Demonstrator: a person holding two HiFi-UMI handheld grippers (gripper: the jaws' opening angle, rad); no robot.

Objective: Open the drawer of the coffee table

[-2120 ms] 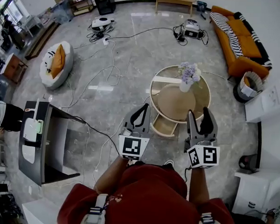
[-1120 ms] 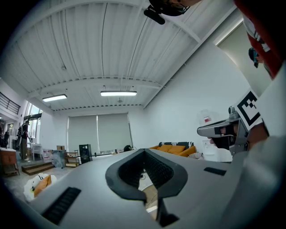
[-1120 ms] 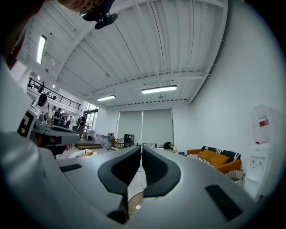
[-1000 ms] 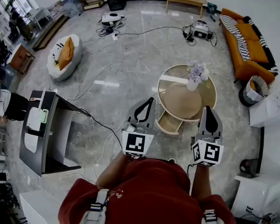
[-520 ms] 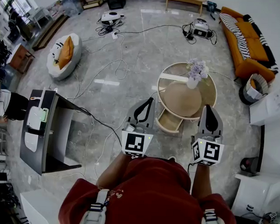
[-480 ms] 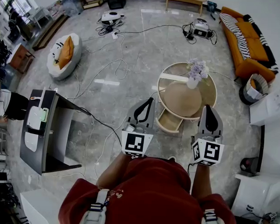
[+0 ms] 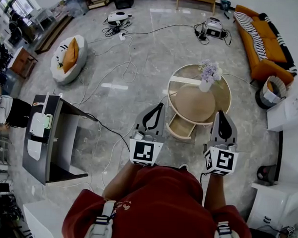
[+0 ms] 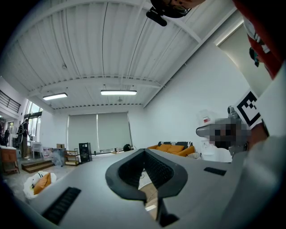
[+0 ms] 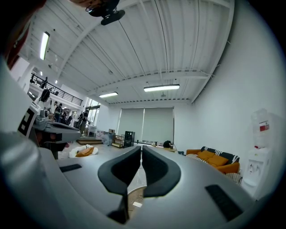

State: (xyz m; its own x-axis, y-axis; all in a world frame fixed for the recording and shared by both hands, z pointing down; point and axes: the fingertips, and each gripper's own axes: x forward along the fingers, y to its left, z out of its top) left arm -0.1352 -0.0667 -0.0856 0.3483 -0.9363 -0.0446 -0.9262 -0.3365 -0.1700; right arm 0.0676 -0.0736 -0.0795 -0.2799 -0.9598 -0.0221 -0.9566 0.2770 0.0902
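Note:
The round coffee table (image 7: 219, 101) stands on the grey floor ahead of me, with a vase of pale flowers (image 7: 208, 75) on top. Its drawer (image 7: 178, 127) is pulled out toward me from the near left side and shows a bare wooden inside. My left gripper (image 7: 161, 106) is held level just left of the drawer, jaws shut and empty. My right gripper (image 7: 221, 113) hovers over the table's near right rim, also shut with nothing in it. In the left gripper view the left gripper (image 8: 144, 151) has its tips together; in the right gripper view the right gripper (image 9: 141, 147) shows only a hairline slit.
An orange sofa (image 7: 262, 41) lines the far right wall, with a basket (image 7: 270, 91) near it. A white pouf with an orange cushion (image 7: 68, 59) lies at far left. A dark cabinet (image 7: 53, 137) stands at left. Cables (image 7: 116, 73) trail over the floor. White units (image 7: 286, 113) stand at right.
The drawer stands pulled out in every frame. Two seconds ago my grippers were nearer the table; both have held about the same place since then.

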